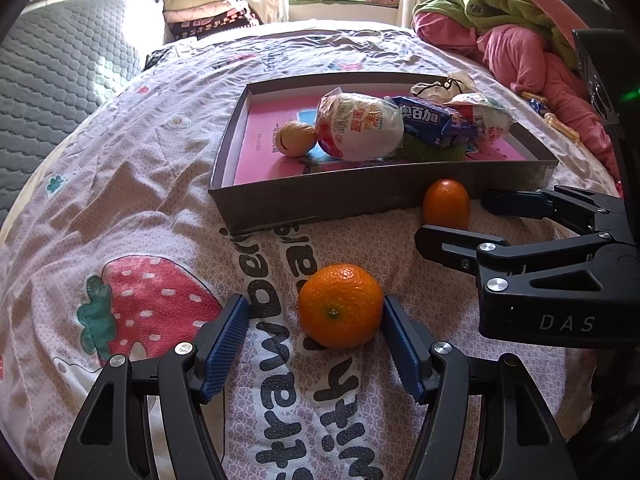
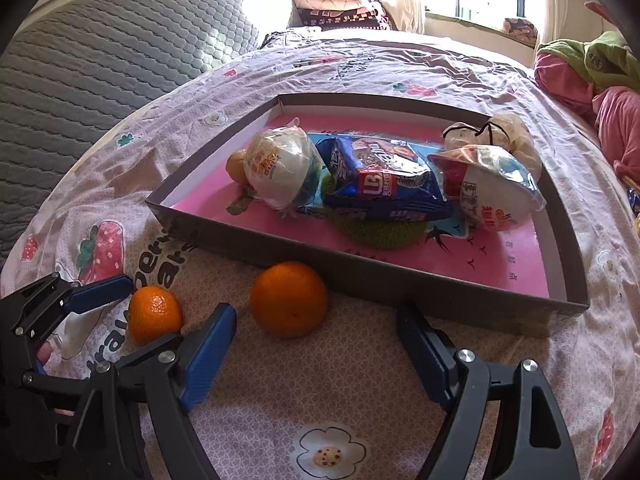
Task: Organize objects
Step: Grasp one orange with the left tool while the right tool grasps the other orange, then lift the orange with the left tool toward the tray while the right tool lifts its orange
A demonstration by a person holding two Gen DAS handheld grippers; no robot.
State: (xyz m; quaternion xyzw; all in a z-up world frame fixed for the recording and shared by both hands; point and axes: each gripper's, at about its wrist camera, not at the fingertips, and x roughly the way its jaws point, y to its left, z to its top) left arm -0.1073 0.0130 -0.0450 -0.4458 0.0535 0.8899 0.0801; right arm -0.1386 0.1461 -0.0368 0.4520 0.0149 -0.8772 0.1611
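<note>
Two oranges lie on the strawberry-print bedspread before a grey box lid (image 1: 320,202) with a pink floor. My left gripper (image 1: 316,312) is open around the nearer orange (image 1: 340,306), whose right side touches or nearly touches the right pad. It also shows in the right wrist view (image 2: 154,314). My right gripper (image 2: 316,320) is open, its fingers on either side of the second orange (image 2: 289,299), which lies against the lid's front wall; it shows in the left wrist view too (image 1: 446,204). In that view the right gripper (image 1: 452,218) comes in from the right.
The lid (image 2: 440,292) holds two bagged noodle bowls (image 2: 280,168), a blue cookie pack (image 2: 384,184), a green knitted thing (image 2: 380,232), a small yellowish fruit (image 1: 296,138) and a tied bag (image 2: 496,132). Grey headboard cushion (image 1: 60,64) at left, heaped pink and green clothes (image 1: 520,40) at right.
</note>
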